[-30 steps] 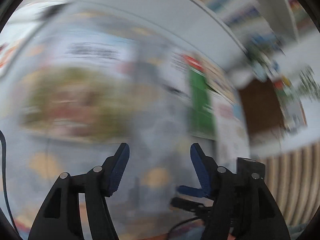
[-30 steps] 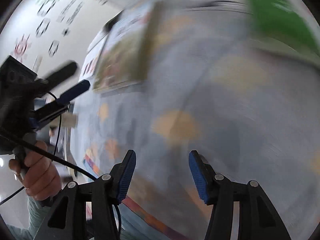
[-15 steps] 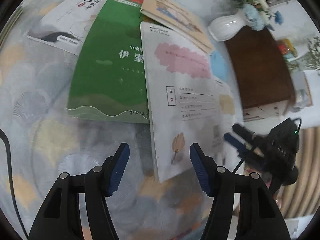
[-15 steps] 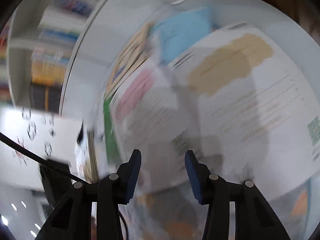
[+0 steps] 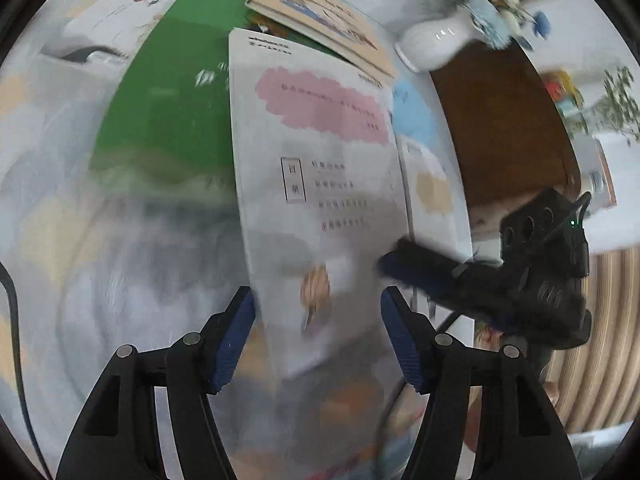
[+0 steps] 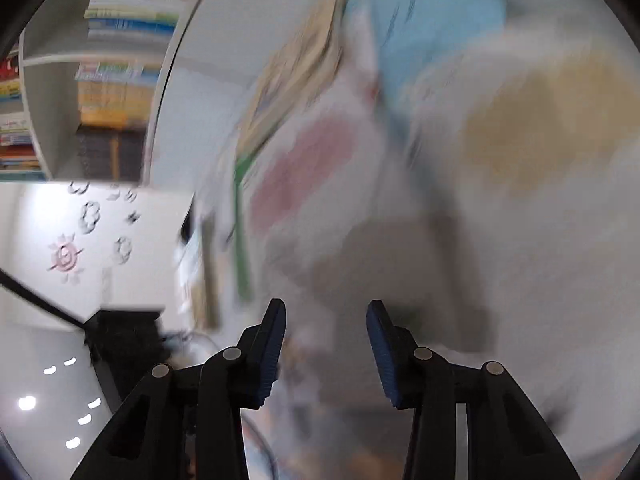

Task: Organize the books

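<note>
White booklet with pink patch [image 5: 320,168] lies on top of the pile on the patterned surface [image 5: 80,240], overlapping the green book [image 5: 168,120]; tan picture book [image 5: 320,16] lies over the green one's far edge, white book [image 5: 132,4] at far left, blue-covered booklet [image 5: 414,108] just right. Left claw [image 5: 316,320] hangs over the white booklet's near end, jaws moderately wide, nothing gripped. Right claw [image 5: 394,258] comes in from the right, tips at the booklet's right edge; its jaws have just been closing, gap now narrow, contact unclear in the blur [image 6: 326,336]. White vase [image 5: 432,44] stands beyond the books, near the brown cabinet [image 5: 500,128].
</note>
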